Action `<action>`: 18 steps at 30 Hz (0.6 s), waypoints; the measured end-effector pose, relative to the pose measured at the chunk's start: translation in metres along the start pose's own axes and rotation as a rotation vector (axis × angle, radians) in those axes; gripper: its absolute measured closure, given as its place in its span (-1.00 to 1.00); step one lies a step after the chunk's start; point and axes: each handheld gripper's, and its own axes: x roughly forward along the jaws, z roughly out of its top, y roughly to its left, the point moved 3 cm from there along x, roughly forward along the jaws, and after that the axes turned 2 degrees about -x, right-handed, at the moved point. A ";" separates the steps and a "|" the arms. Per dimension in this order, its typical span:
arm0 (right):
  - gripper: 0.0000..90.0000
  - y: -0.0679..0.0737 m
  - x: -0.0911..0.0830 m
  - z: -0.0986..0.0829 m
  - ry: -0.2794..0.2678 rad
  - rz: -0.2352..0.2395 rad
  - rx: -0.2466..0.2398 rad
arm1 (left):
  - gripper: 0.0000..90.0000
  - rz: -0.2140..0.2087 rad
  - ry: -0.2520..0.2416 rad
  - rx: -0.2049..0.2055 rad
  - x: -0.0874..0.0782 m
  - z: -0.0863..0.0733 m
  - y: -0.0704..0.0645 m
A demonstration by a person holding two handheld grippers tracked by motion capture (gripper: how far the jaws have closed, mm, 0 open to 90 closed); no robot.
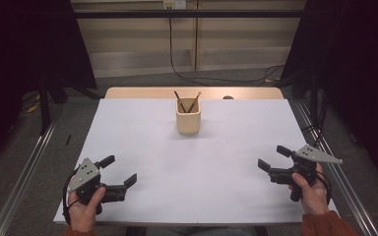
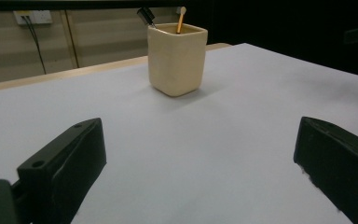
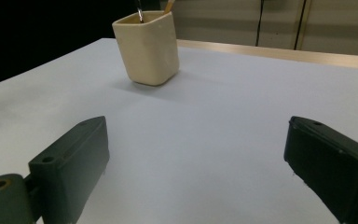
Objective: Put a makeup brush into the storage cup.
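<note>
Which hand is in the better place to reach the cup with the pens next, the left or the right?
Neither clearly. The cup stands mid-table at the far side, the left tool and right tool open near the front corners. The right looks marginally nearer, so I would lean right.

At the frame's centre top a cream pen holder [image 1: 188,118] holds a black pen [image 1: 179,102] and an orange-brown pencil [image 1: 194,102] on the plain white table [image 1: 192,172], with black-jawed, grey-plated grippers at lower left [image 1: 119,170] and lower right [image 1: 274,158].

Dim, soft overhead light; dark surroundings, blurred near jaws
</note>
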 end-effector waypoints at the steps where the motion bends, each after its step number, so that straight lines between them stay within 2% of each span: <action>1: -0.87 0.000 -0.001 -0.002 0.002 0.003 0.005 | -0.95 -0.002 -0.001 -0.004 0.000 0.000 0.000; 3: -0.86 0.000 -0.004 -0.006 0.002 -0.018 0.018 | -0.95 0.006 -0.009 -0.012 -0.001 0.000 -0.001; 6: -0.86 -0.001 -0.009 -0.011 0.005 -0.025 0.024 | -0.95 0.010 -0.007 -0.012 -0.001 0.000 -0.001; 11: -0.86 0.001 -0.011 -0.014 0.002 -0.020 0.010 | -0.95 0.001 -0.012 -0.011 -0.001 0.001 -0.003; 14: -0.86 -0.001 -0.013 -0.012 -0.018 -0.019 0.031 | -0.95 -0.005 -0.008 -0.025 0.001 0.000 -0.002; 18: -0.86 -0.002 -0.013 -0.011 -0.024 -0.021 0.036 | -0.95 -0.005 -0.001 -0.004 0.001 0.000 -0.002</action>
